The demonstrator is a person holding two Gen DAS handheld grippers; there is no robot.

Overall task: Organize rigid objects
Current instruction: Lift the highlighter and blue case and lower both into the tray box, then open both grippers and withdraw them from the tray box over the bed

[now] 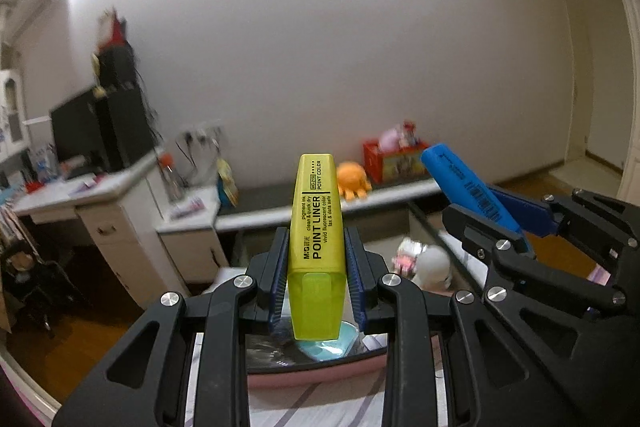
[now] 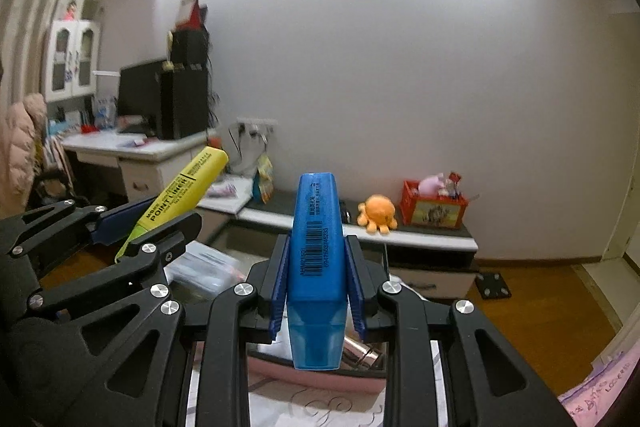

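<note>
My left gripper (image 1: 317,251) is shut on a yellow highlighter (image 1: 316,227) marked POINT LINER, held upright with its clear cap toward the camera. My right gripper (image 2: 317,259) is shut on a blue highlighter (image 2: 317,251) with a barcode, held the same way. Both are raised in the air, side by side. The right gripper with the blue highlighter (image 1: 472,195) shows at the right of the left wrist view. The left gripper with the yellow highlighter (image 2: 182,191) shows at the left of the right wrist view.
A pink-rimmed tray (image 2: 312,377) lies below the grippers on a patterned surface. A low white shelf (image 2: 400,231) along the wall holds an orange plush octopus (image 2: 377,213) and a red toy crate (image 2: 434,205). A desk with a monitor (image 2: 140,95) stands at the left.
</note>
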